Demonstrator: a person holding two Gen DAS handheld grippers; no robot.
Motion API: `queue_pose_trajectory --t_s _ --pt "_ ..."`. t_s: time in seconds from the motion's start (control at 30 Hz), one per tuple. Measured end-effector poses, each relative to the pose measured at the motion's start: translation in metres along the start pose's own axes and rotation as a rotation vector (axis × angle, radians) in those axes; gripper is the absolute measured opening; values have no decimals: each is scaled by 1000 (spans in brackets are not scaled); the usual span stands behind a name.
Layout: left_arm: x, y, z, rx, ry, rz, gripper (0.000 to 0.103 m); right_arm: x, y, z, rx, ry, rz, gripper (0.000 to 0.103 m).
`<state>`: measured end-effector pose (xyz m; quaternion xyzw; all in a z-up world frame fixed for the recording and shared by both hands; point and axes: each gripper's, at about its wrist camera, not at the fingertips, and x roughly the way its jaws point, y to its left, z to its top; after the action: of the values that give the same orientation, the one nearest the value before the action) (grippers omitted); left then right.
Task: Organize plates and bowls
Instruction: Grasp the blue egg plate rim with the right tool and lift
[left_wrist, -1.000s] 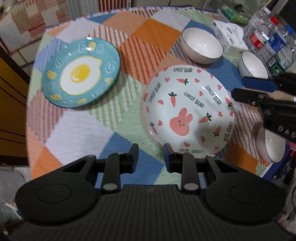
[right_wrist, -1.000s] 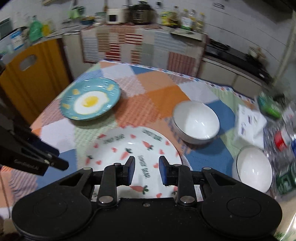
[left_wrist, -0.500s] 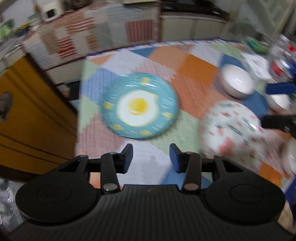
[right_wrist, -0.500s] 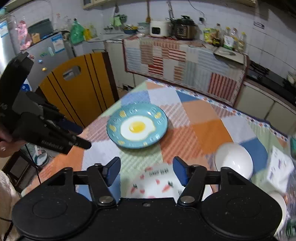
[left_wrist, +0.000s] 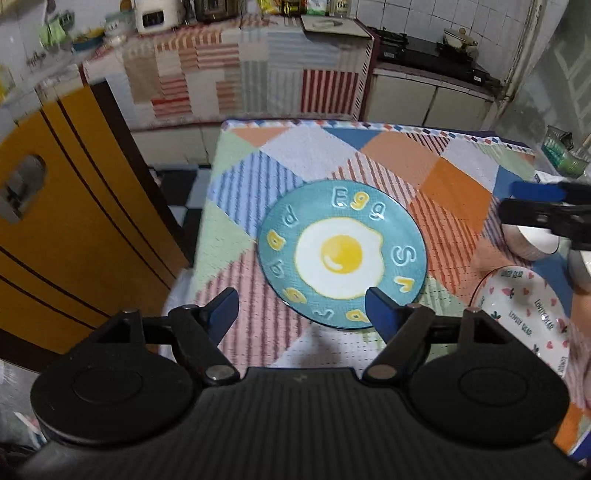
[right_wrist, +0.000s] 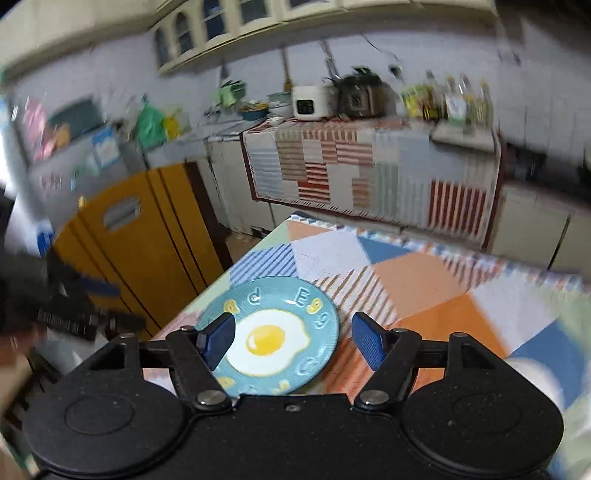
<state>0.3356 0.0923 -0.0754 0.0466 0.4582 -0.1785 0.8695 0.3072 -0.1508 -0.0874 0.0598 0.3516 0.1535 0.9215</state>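
On the patchwork tablecloth (left_wrist: 402, 155), near its nine-o'clock edge in the left wrist view, the blue egg plate (left_wrist: 341, 253) lies flat and untouched. A second ago both cameras looked down on the white rabbit plate (left_wrist: 524, 314); now that plate sits off at four o'clock, partly cut by the frame, and the egg plate fills the middle of both views. Judging by that swing, the egg plate is the next piece to be collected, probably for stacking with the rabbit plate.

The left gripper (left_wrist: 301, 308) has gone from nearly closed to wide, and its jaws are opening with nothing between them; its right blue pad overlaps the plate's rim at five o'clock in the picture, though contact cannot be told. The right gripper (right_wrist: 293, 338) is likewise spreading, empty, its pads framing the plate from above. A white bowl (left_wrist: 532, 240) stands at three o'clock, behind the right gripper's fingers.
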Motion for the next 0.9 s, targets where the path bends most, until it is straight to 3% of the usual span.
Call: queue_pose_trajectory --t_s 0.07,0.23,0.37,0.57,0.7,0.77,0.9 --pt "12 5 1 -44 16 -23 75 20 -15 -4 80 17 9 74" --pt "52 24 5 -139 61 -63 74 71 -40 -19 223 156 62 74" --pt "80 28 2 -113 73 -17 72 96 -51 -33 325 229 66 74" --pt "107 25 0 -61 97 0 71 106 -59 -39 369 228 76 74" --pt "123 27 1 -88 156 45 71 113 -65 -39 395 225 85 72" --pt "125 28 -1 -90 144 35 71 118 -66 -39 405 234 64 69" --pt "129 26 1 -72 136 12 58 126 -70 -46 448 209 63 66"
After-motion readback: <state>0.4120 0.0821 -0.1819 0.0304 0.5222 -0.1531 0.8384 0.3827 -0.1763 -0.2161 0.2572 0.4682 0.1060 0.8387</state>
